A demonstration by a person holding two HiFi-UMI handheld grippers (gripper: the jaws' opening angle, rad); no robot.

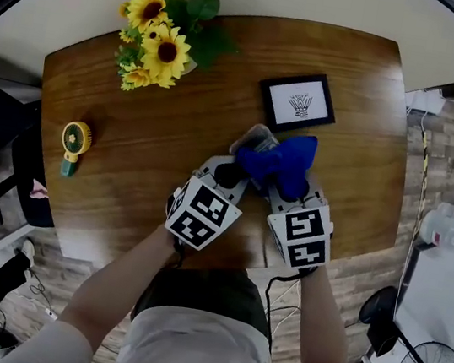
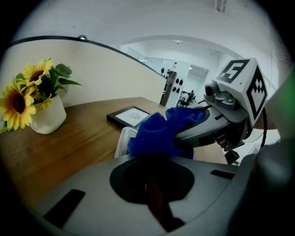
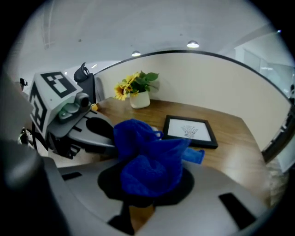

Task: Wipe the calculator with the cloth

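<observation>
On the surface, the sunflowers stand in a vase at the far left corner. The picture frame lies flat to their right, at the far side, a little right of the middle. The small hand fan lies near the left edge, well apart from the rest. At the near edge the left gripper and the right gripper are side by side. The calculator reaches forward from the left fingers, just before the frame. The cloth sits in the right fingers and on the calculator.
</observation>
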